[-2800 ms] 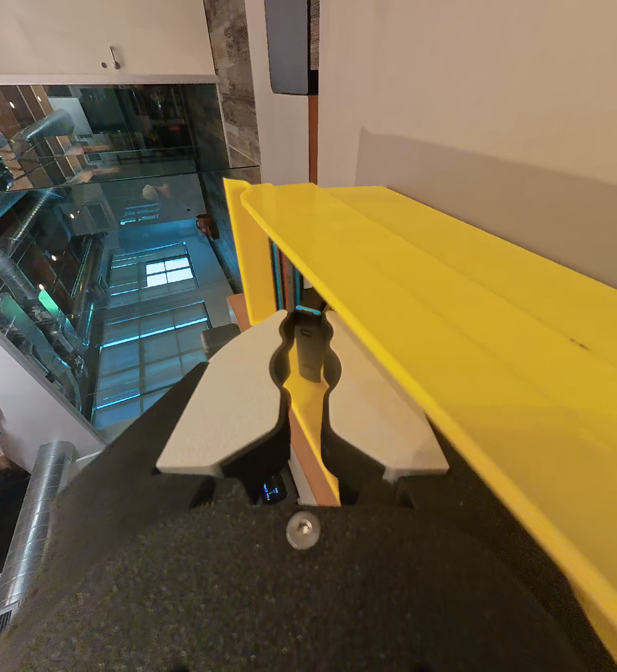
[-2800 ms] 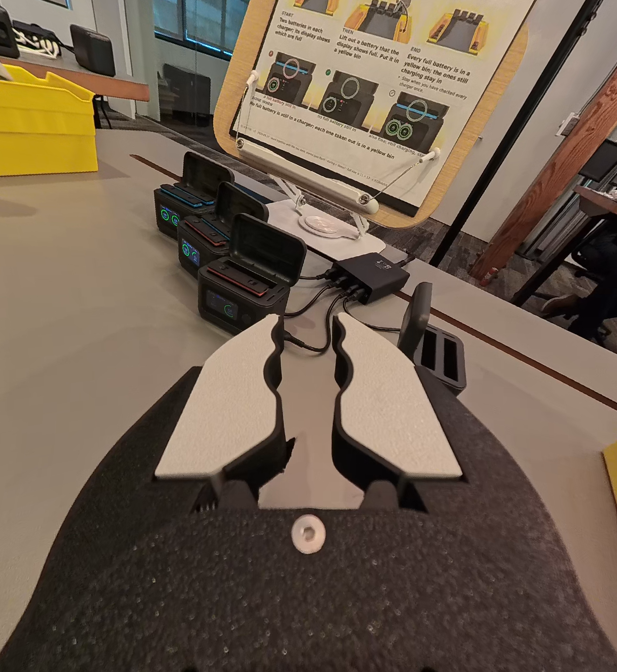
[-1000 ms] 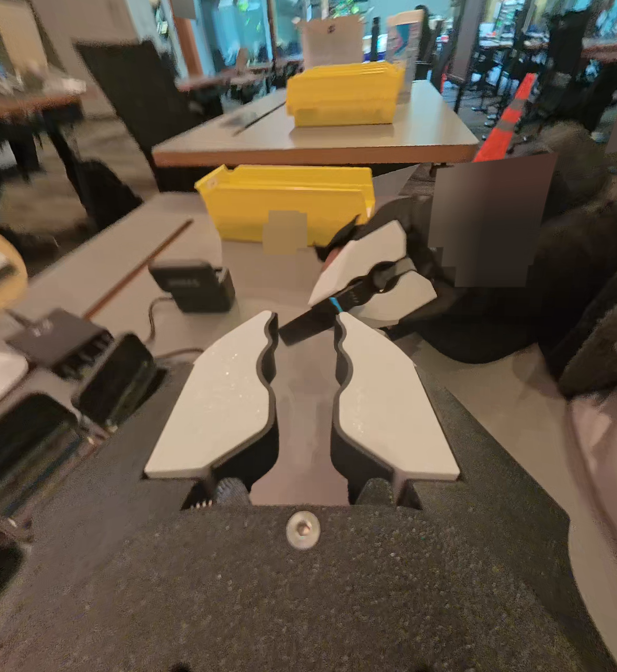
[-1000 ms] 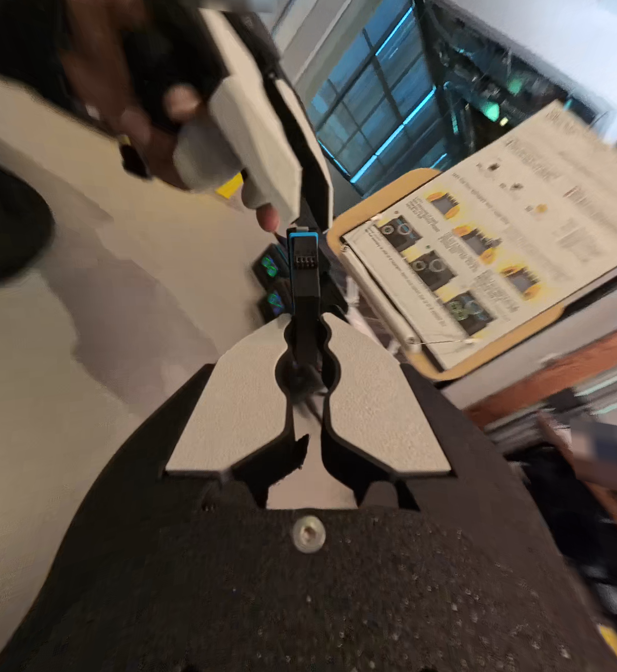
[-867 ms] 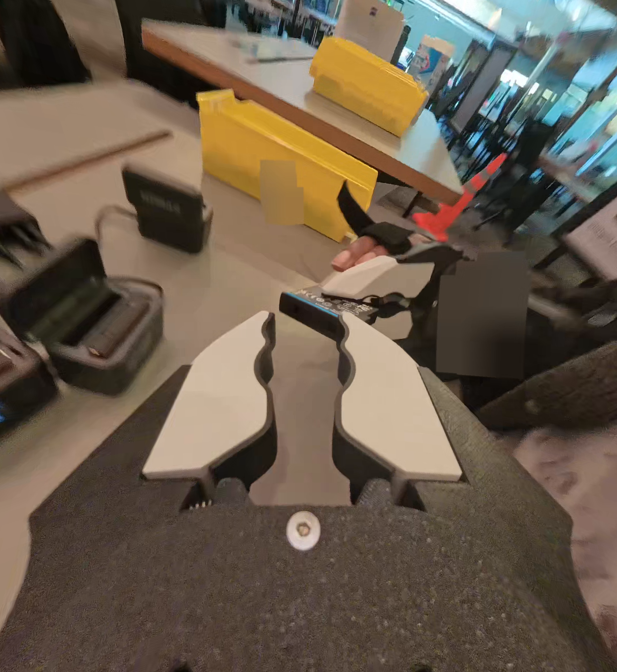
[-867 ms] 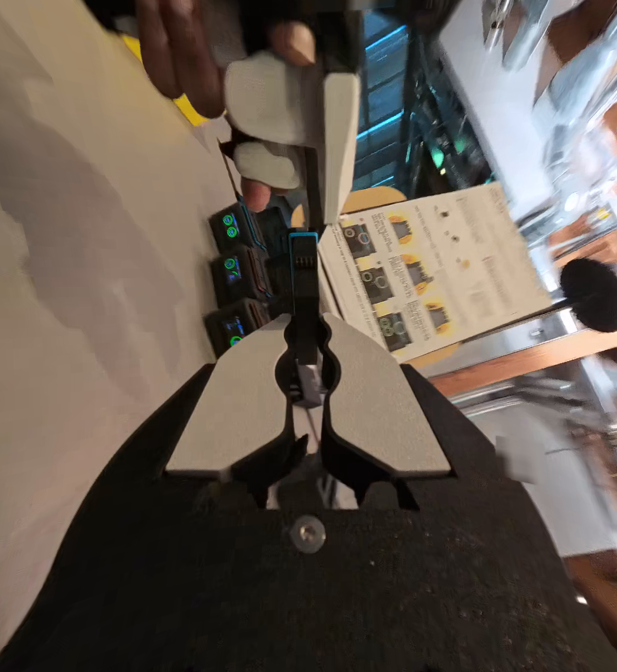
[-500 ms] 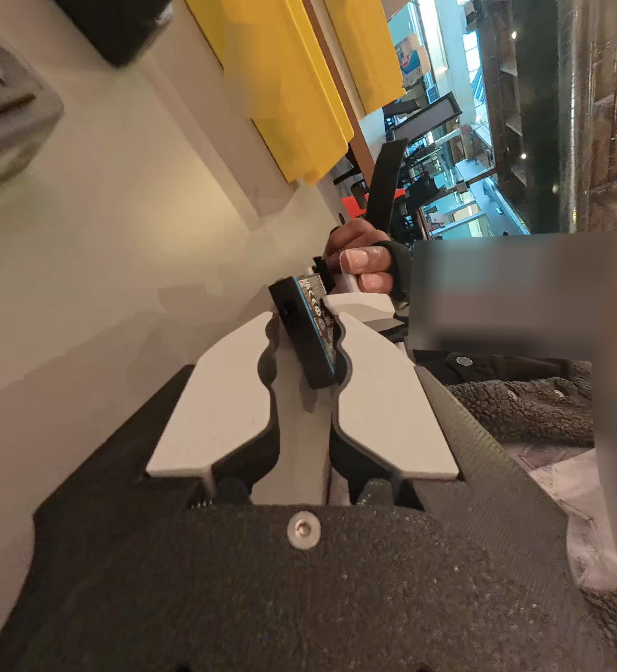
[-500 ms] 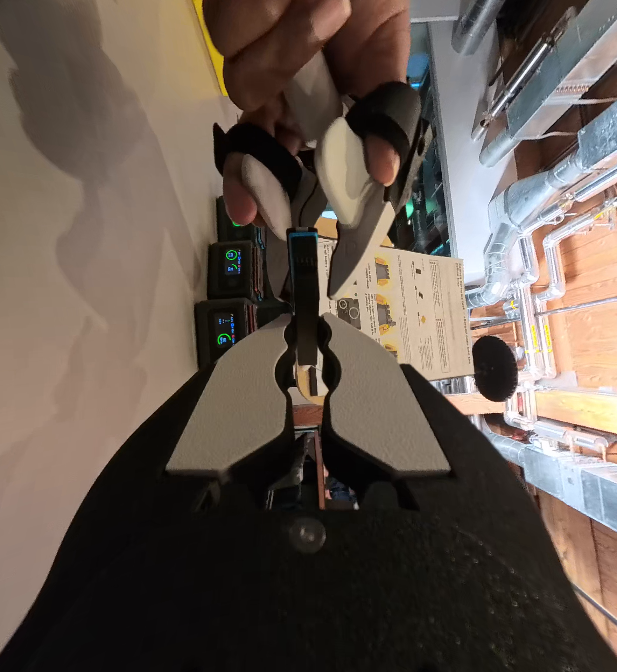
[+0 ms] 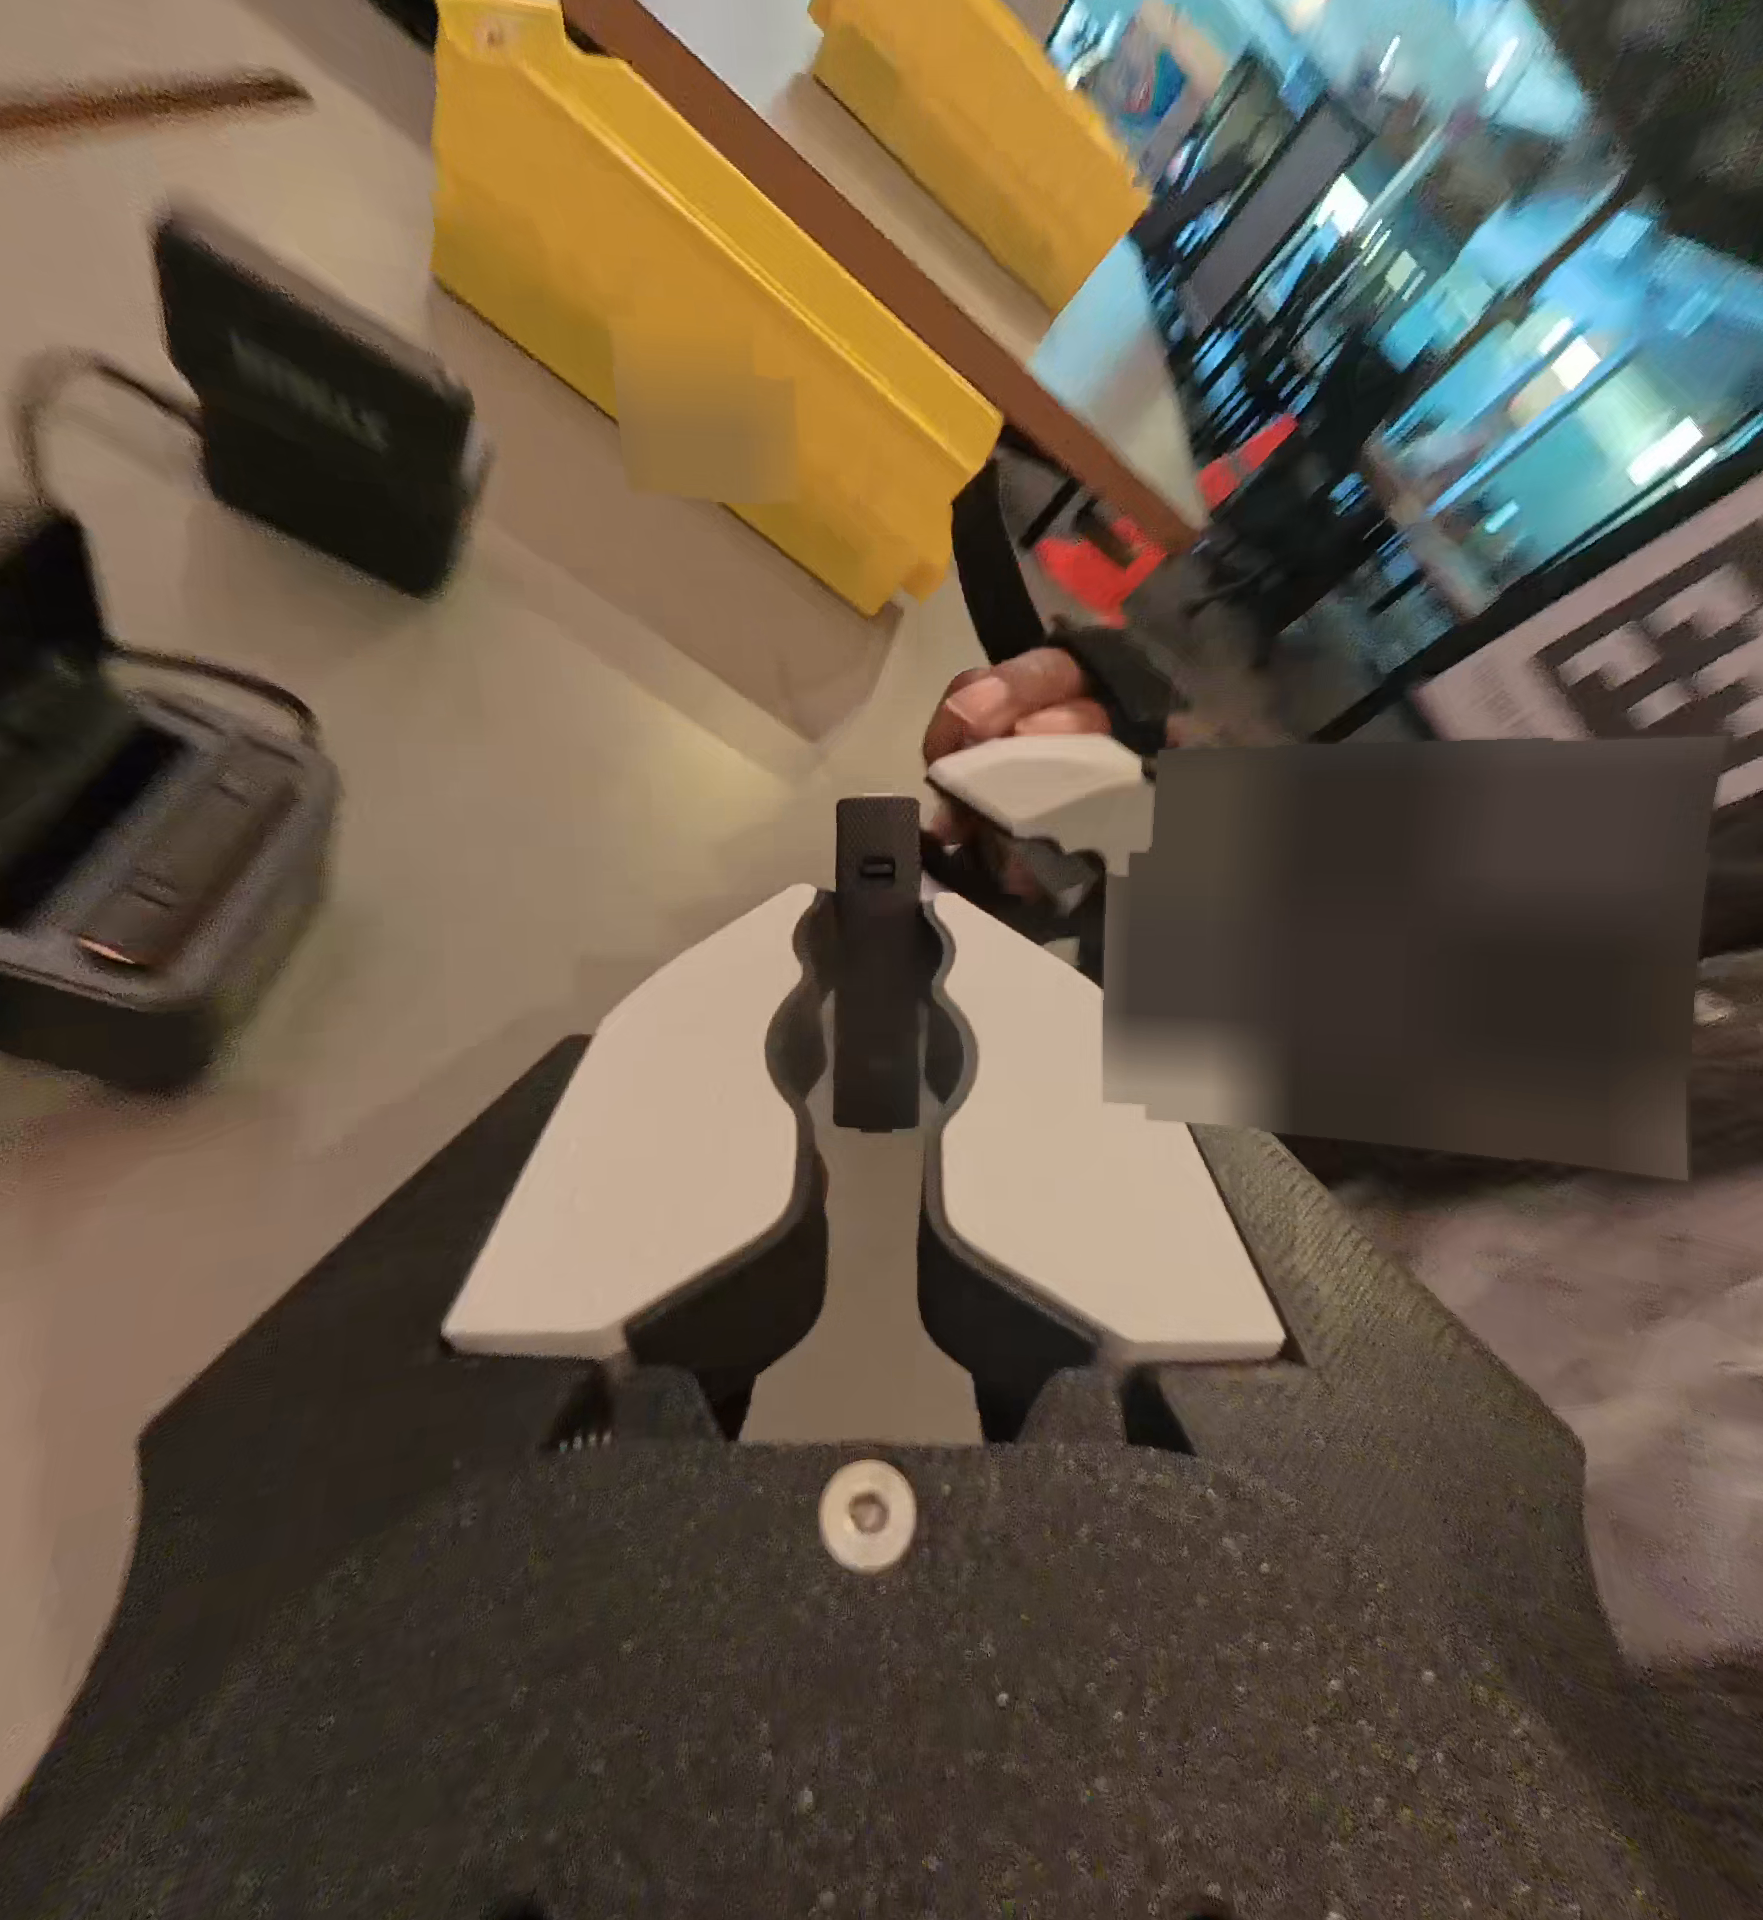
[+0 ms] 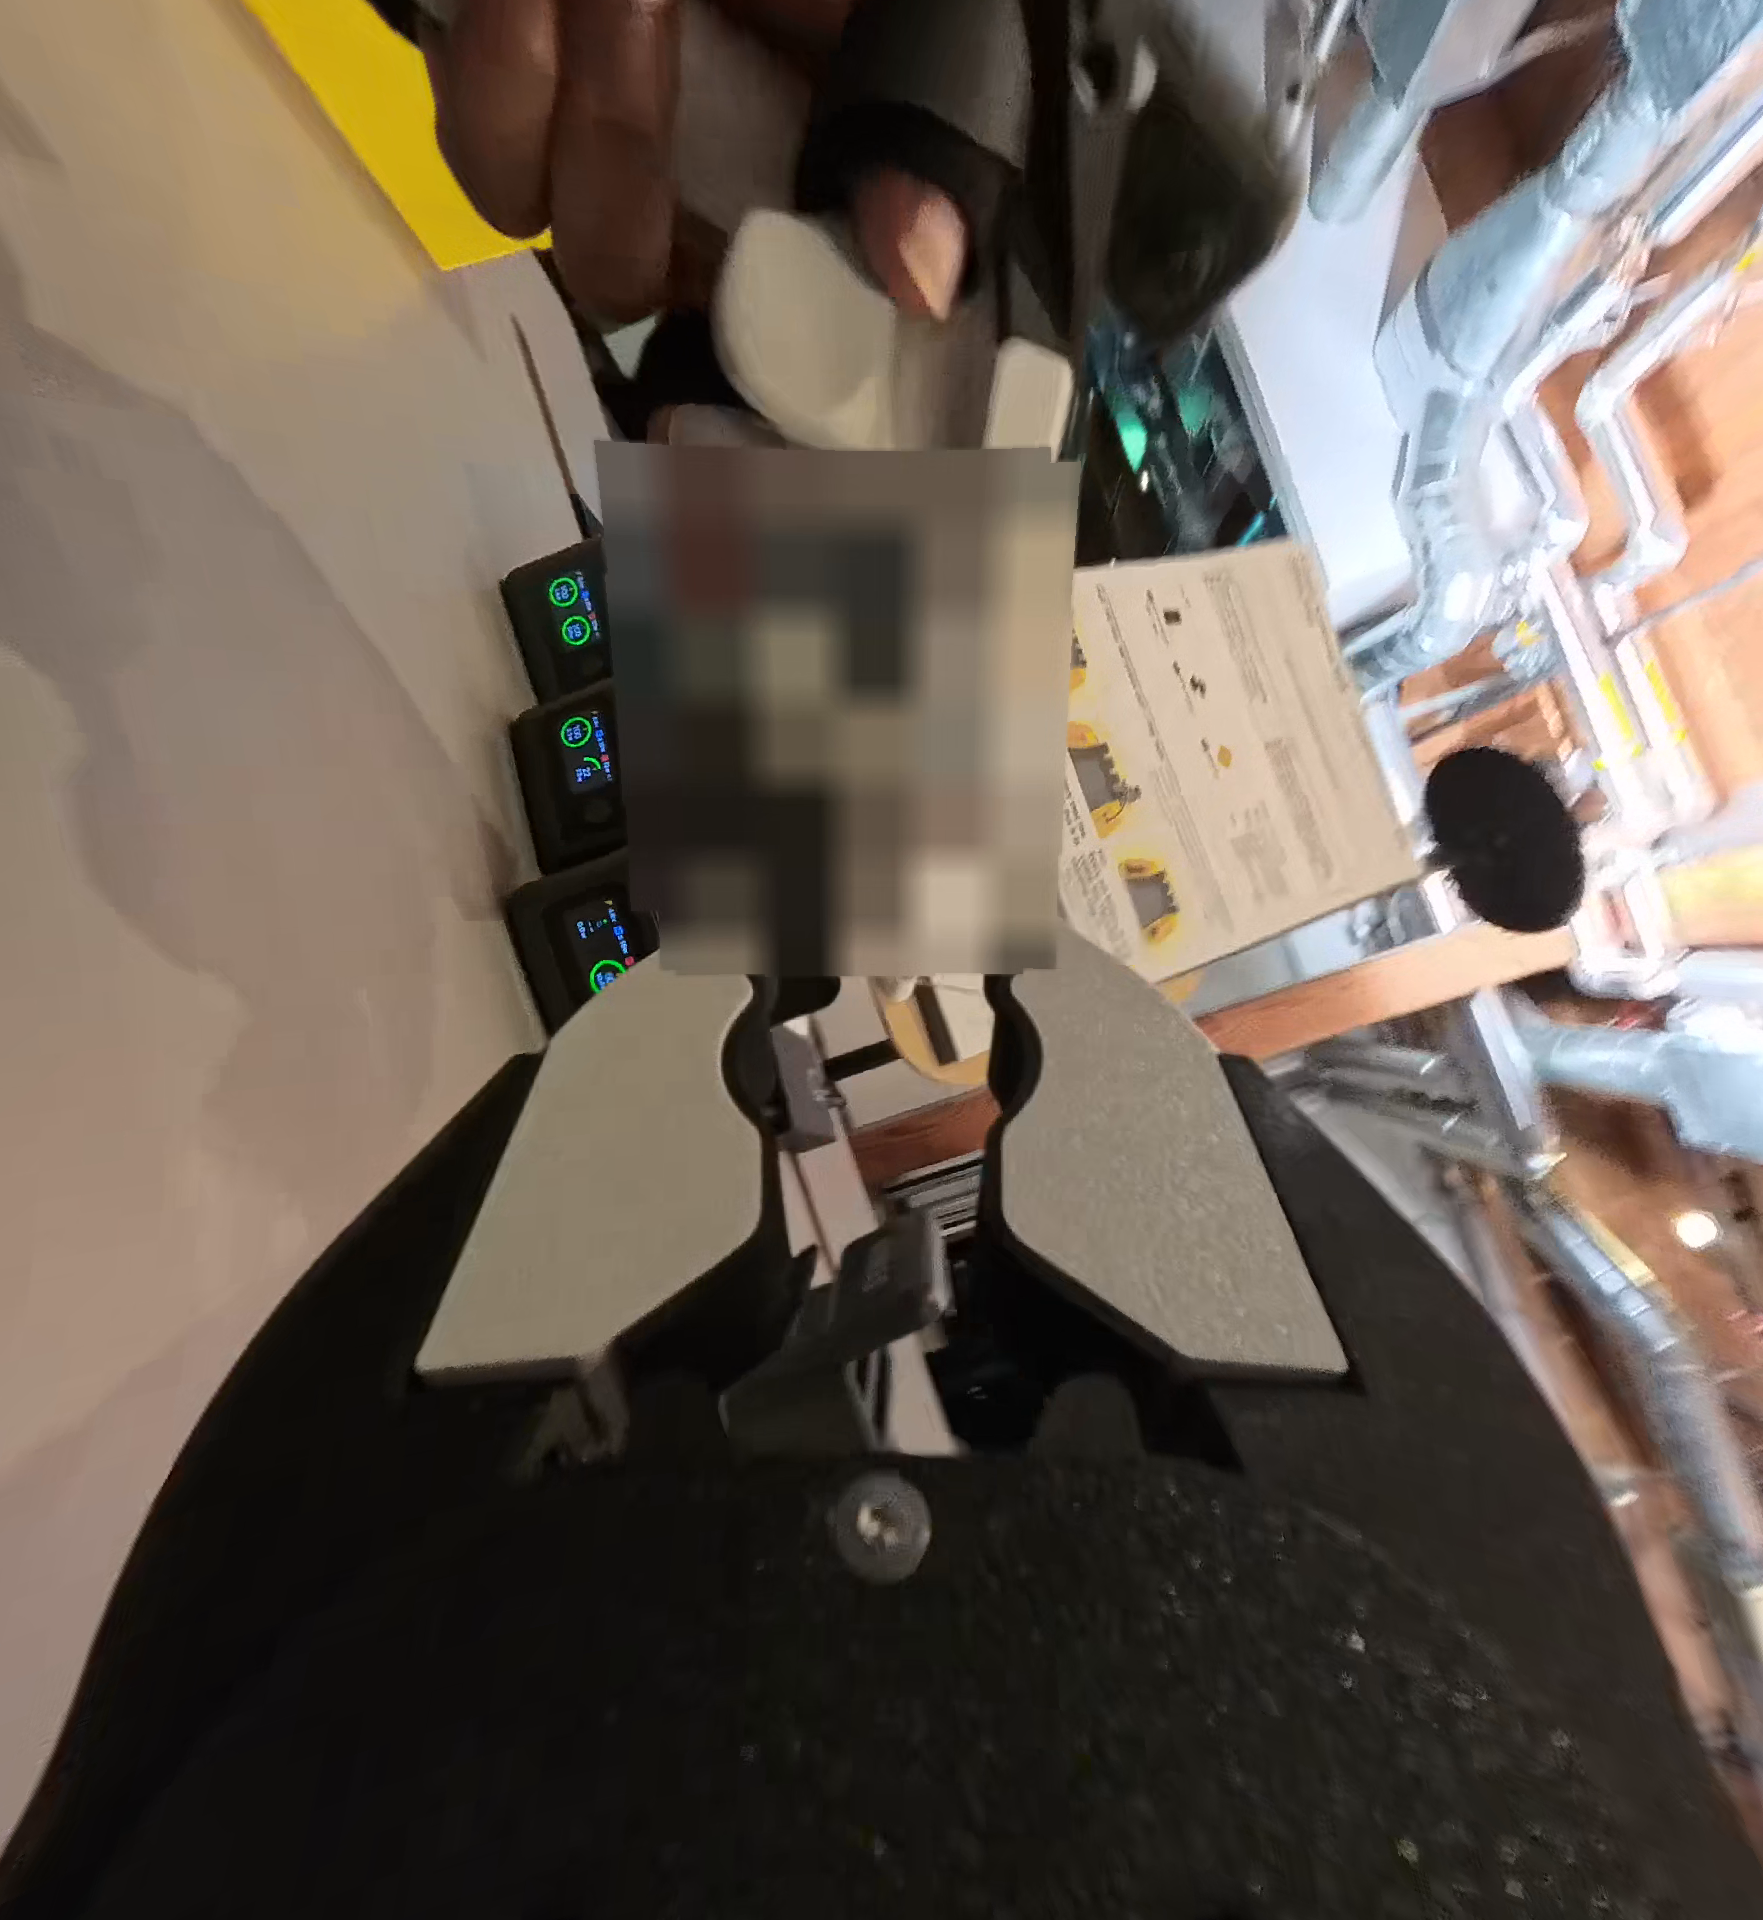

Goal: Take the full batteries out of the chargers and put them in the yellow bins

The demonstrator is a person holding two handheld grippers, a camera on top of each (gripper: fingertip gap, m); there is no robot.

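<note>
table (image 9: 503, 852): grey, holds bin and chargers
yellow bin (image 9: 711, 312): far side, tilted in view
charger (image 9: 118, 894): left, lid up
left gripper (image 9: 877, 935): clamped on battery
right gripper (image 10: 882, 1049): fingers apart, nothing between
battery (image 9: 877, 935): black, long axis along fingers, pointing forward

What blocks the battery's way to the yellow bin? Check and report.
Nothing visible. The left tool holds the battery, and only bare table lies between it and the yellow bin. The black charger sits off to the left.

Battery (image 9: 877, 977) between left fingers (image 9: 648, 1143); bin (image 9: 690, 312) beyond, chargers (image 9: 108, 914) left.
</note>
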